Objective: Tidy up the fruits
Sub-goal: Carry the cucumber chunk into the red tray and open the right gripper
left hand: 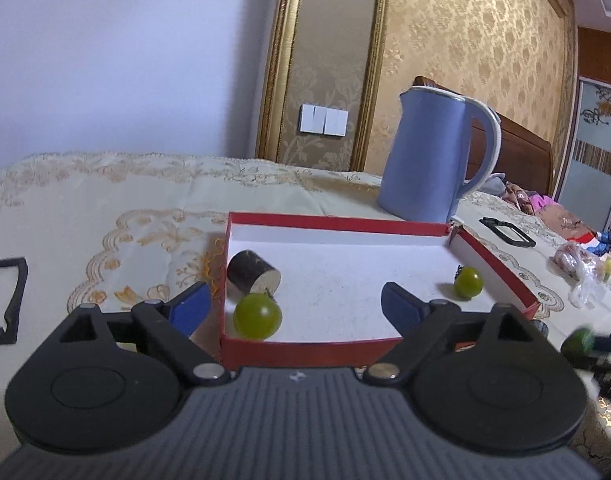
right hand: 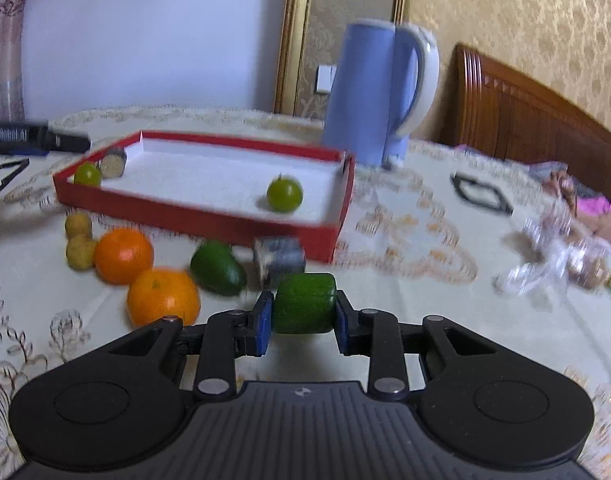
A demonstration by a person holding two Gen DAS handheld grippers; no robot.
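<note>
**Green fruit pinched in the right gripper, left gripper spread over the red box**

The left gripper (left hand: 295, 306) hangs at the near edge of the shallow red cardboard box with a white floor (left hand: 493, 258), its blue-padded fingers (left hand: 193, 306) spread wide with nothing gripped between them. Inside the box, a round green fruit (left hand: 257, 316) lies in the near left corner, touching a short dark log-like piece with a pale cut end (left hand: 252, 272) just behind it. A second, smaller green fruit with a stem (left hand: 468, 282) sits well apart near the box's right wall.

The right gripper (right hand: 304, 312) has its fingers pinching a blocky dark green fruit piece (right hand: 304, 304), held in front of the box. On the embroidered cream tablecloth of the table (right hand: 405, 248), just outside the box's near wall, lie two oranges (right hand: 163, 296), two small yellowish round fruits (right hand: 80, 252), a green avocado-shaped fruit (right hand: 218, 268) and a blurred grey-blue block (right hand: 279, 258). A pale blue electric kettle (right hand: 369, 88) stands behind the box's far right corner, and a crumpled clear plastic bag (right hand: 545, 264) lies off to the right
</note>
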